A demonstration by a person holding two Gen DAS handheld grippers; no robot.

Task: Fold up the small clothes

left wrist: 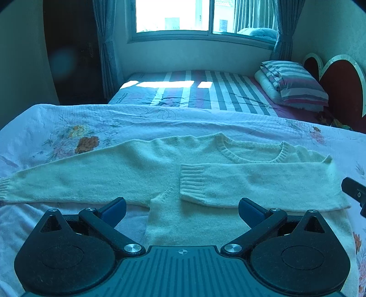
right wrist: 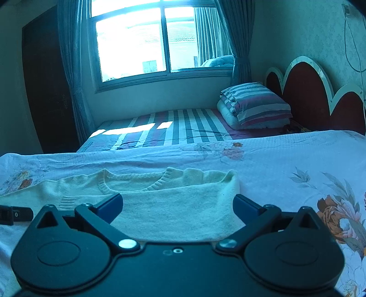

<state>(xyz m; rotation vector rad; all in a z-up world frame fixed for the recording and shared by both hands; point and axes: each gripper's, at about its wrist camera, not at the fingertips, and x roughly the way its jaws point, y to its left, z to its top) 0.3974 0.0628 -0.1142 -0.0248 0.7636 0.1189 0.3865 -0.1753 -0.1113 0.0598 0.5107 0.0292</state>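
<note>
A bedroom with a bright window [left wrist: 173, 16] at the far wall, grey curtains drawn back on either side, and a bed running toward it under a striped sheet [left wrist: 205, 91]. Nearer the cameras a floral bedspread [left wrist: 68, 137] covers the working surface; it stretches wide to both sides, with open cloth to the left, to the right and beyond the garment up to the bedspread's far edge, where the striped sheet begins. A scalloped red headboard [right wrist: 304, 91] closes off the right side, and one striped folded quilt [right wrist: 256, 102] lies on a white one beside it.

One garment lies on the bedspread: a pale cream knitted sweater [left wrist: 160, 164], flat, neckline toward the window. It has a ribbed round collar and two long sleeves. The sleeve on the left of the view reaches straight out toward the bedspread's edge; the other is folded across the chest, its ribbed cuff [left wrist: 192, 180] ending near the middle of the body.

Two grippers are in view. The left gripper [left wrist: 182, 209] hangs just above the sweater's lower body, its blue-padded fingers spread wide and holding nothing. The right gripper [right wrist: 177, 205] hovers over the folded side of the sweater, fingers likewise wide apart and empty.
</note>
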